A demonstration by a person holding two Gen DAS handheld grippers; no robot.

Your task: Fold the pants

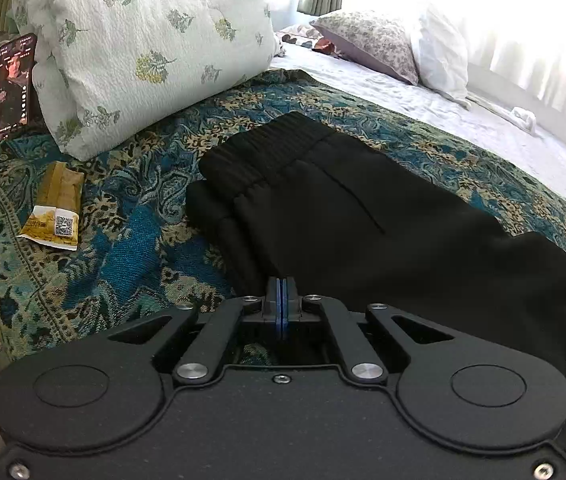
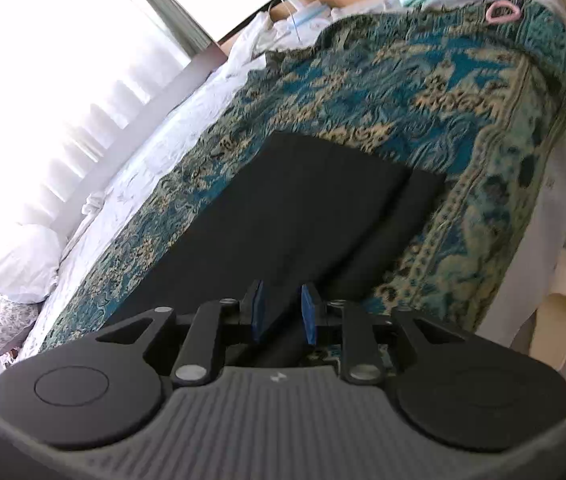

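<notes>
1. Bedspread (image 1: 115,256): woven teal-and-cream paisley, coarse and matte, covering the bed.
2. Pants (image 1: 343,216): black, soft knit, lying folded lengthwise on the bedspread; ribbed elastic waistband (image 1: 271,148) far from the left camera. Likely light, limp and non-slippery; best taken at the waistband or hem (image 2: 363,160) corners.
3. Left gripper (image 1: 282,304): blue pads pressed together, nothing visible between.
4. Right gripper (image 2: 283,312): pads parted above the cloth, gripping nothing.

Black claw (image 1: 282,294), blue pads (image 2: 307,312), silver screws
</notes>
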